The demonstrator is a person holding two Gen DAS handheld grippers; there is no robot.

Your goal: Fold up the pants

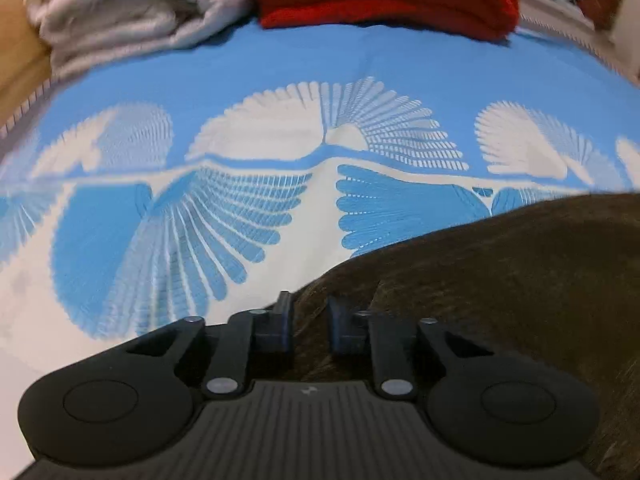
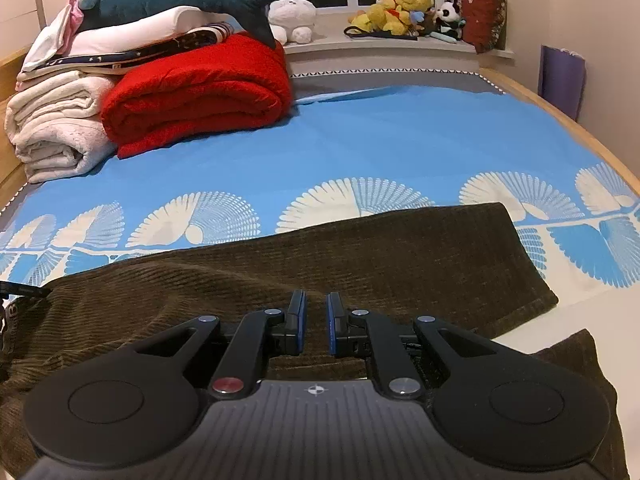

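The bedsheet (image 2: pixel 360 140) is kept bare mid-frame as folding surface. The brown pants (image 2: pixel 320 256) are spread across the lower frame. The left gripper (image 1: pixel 310 312) pinches their edge; the right gripper (image 2: pixel 316 316) hovers, jaws nearly together, gripping nothing visible.

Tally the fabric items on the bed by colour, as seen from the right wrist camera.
Brown: 1, pants
Red: 1, blanket
Cream: 1, blanket
Blue and white: 1, sheet
Total: 4
The mixed stack behind the blankets is not counted.
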